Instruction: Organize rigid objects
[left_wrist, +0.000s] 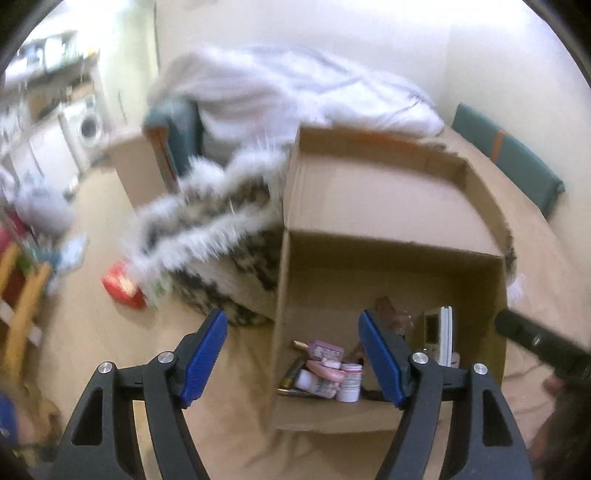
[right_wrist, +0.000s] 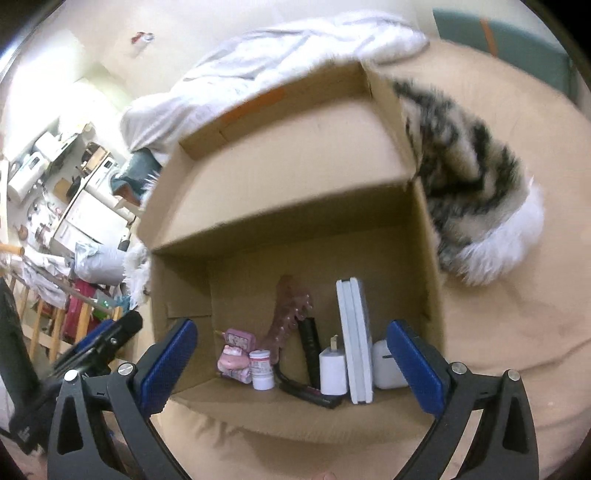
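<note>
An open cardboard box (right_wrist: 295, 162) stands on a tan bed and also shows in the left wrist view (left_wrist: 388, 206). Inside lie a white jar (right_wrist: 263, 371), pink items (right_wrist: 236, 354), a white charger (right_wrist: 333, 371), a white flat device (right_wrist: 355, 332), a white case (right_wrist: 386, 363), a black stick (right_wrist: 309, 343) and a pink brush (right_wrist: 290, 314). The jar (left_wrist: 350, 382) and a white remote (left_wrist: 441, 336) show in the left wrist view. My left gripper (left_wrist: 291, 354) is open and empty above the box's left wall. My right gripper (right_wrist: 291, 362) is open and empty above the box's near edge.
A striped furry blanket (right_wrist: 472, 177) lies beside the box, also in the left wrist view (left_wrist: 218, 236). A white duvet (left_wrist: 280, 85) lies behind. A red pack (left_wrist: 122, 282) is on the floor. A wooden chair (left_wrist: 22, 295) stands left. Teal cushions (left_wrist: 509, 155) are at the right.
</note>
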